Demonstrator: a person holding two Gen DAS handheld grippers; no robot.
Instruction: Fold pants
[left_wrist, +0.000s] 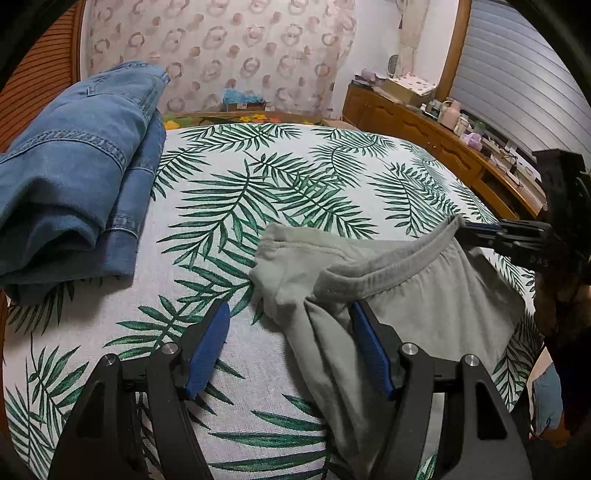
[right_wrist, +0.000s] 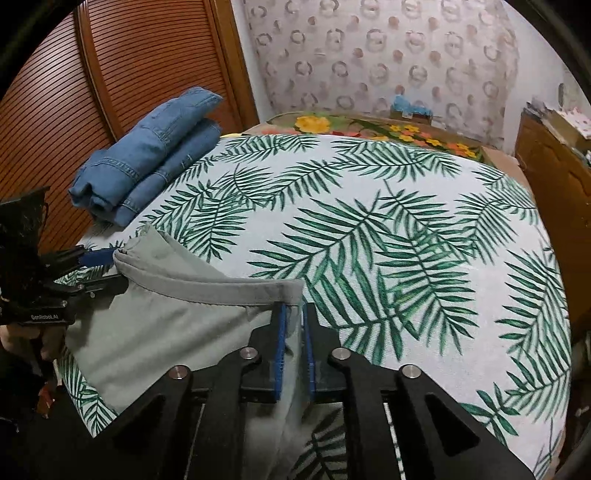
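Grey cotton pants (right_wrist: 155, 317) lie bunched at the near edge of a bed (right_wrist: 388, 229) covered in a palm-leaf sheet, the waistband (right_wrist: 229, 293) lifted. The right tongs (right_wrist: 293, 325) pinch the waistband's corner, jaws nearly closed on the cloth. The left tongs (left_wrist: 290, 325) stand wide apart, one pad against the fabric but gripping nothing. The sound next move looks to be closing the left pair on the opposite waistband corner, then drawing both apart to flatten the pants. Folded jeans (right_wrist: 147, 162) sit well apart.

Grey-green pants (right_wrist: 166, 317), palm-leaf bedspread (right_wrist: 406, 229)
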